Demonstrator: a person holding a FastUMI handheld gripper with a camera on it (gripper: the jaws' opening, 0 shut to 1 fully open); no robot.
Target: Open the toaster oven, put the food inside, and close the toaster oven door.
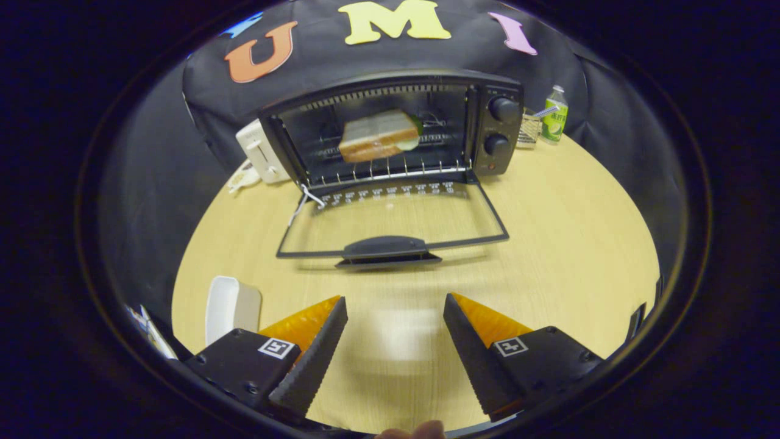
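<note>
A black toaster oven [496, 128] stands at the far side of the wooden table, well beyond my fingers. Its glass door [390, 222] is folded flat down toward me, with the dark handle [385, 249] at its near edge. A sandwich [378, 135] lies on the wire rack inside the oven cavity. My gripper [395, 308] hovers over the table short of the door handle, open, with nothing between its fingers. The handle is a little ahead of the fingertips and apart from them.
A white toaster [261, 152] stands left of the oven. A green-labelled bottle [555, 114] and a small basket [529, 129] sit to its right. A white dish [230, 306] rests near my left finger. The table [579, 244] has bare wood right of the door.
</note>
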